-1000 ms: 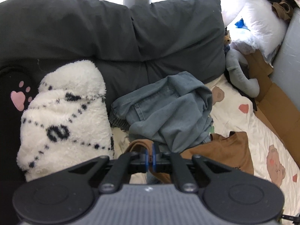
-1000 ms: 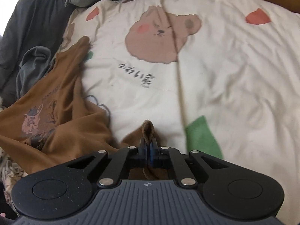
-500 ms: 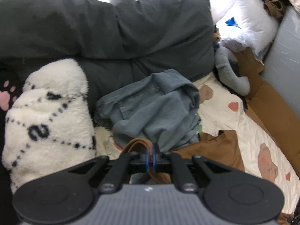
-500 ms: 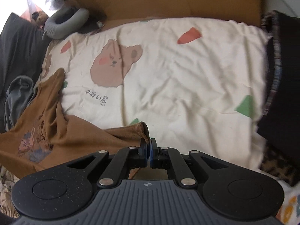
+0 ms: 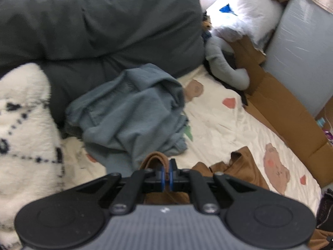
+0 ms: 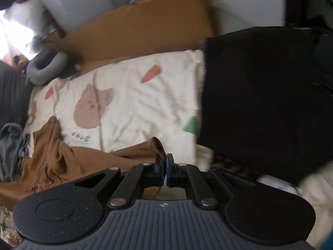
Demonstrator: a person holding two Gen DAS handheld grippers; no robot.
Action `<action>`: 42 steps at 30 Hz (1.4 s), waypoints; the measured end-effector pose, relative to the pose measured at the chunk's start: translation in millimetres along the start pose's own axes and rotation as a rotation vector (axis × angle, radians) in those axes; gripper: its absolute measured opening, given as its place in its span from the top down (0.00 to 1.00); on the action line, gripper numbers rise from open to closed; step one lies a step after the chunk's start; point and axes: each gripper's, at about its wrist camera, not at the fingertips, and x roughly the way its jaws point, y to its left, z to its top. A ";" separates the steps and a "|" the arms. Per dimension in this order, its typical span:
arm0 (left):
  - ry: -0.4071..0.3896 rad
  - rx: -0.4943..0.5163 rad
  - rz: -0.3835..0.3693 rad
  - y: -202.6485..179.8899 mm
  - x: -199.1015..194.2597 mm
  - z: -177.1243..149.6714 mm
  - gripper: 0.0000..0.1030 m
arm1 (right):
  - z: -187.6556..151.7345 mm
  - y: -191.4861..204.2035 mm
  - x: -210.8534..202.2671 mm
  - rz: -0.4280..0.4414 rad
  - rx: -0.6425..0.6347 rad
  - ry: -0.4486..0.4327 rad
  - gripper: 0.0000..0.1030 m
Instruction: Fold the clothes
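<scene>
Gripping a fold of the brown T-shirt [image 5: 155,159], the left claw [image 5: 166,175] is clenched tight on the fabric low over the bed, its blue-edged pads pressed together. The right claw [image 6: 164,166] is likewise clamped on another edge of the brown T-shirt [image 6: 62,158], which stretches between the two and trails onto the cream bedsheet [image 6: 133,112] printed with bears and hearts. In the left wrist view, more of the shirt bunches on the sheet to the right of the claw. Just beyond it lies a crumpled grey-blue garment [image 5: 129,112], resting against dark grey pillows [image 5: 100,27]. A white fluffy blanket with black markings [image 5: 22,125] fills the left edge. A grey neck pillow [image 6: 43,67] sits at the head of the bed beside flattened cardboard [image 6: 141,33]. Dark black fabric [image 6: 264,95] covers the right of the right wrist view, blurred.
</scene>
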 end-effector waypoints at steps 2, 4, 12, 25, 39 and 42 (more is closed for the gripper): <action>0.011 0.015 -0.021 -9.4 7.3 -2.2 0.96 | -6.2 -12.0 -14.9 -0.022 0.028 -0.013 1.00; 0.018 0.019 -0.037 -16.7 12.3 -3.1 0.96 | -14.7 -21.7 -29.6 -0.040 0.052 -0.021 1.00; 0.055 0.043 -0.096 -43.8 30.0 -3.9 0.96 | -57.6 -51.7 -82.9 -0.128 0.181 -0.028 1.00; 0.106 0.081 -0.217 -78.7 48.3 -6.4 0.96 | -131.0 -74.7 -164.6 -0.240 0.359 -0.020 1.00; 0.136 0.004 -0.068 -15.7 45.0 -20.9 0.96 | -150.1 -63.1 -116.9 -0.176 0.357 0.109 0.60; 0.137 -0.012 -0.021 3.0 39.0 -25.6 0.96 | -136.5 -54.8 -100.6 -0.148 0.306 0.099 0.60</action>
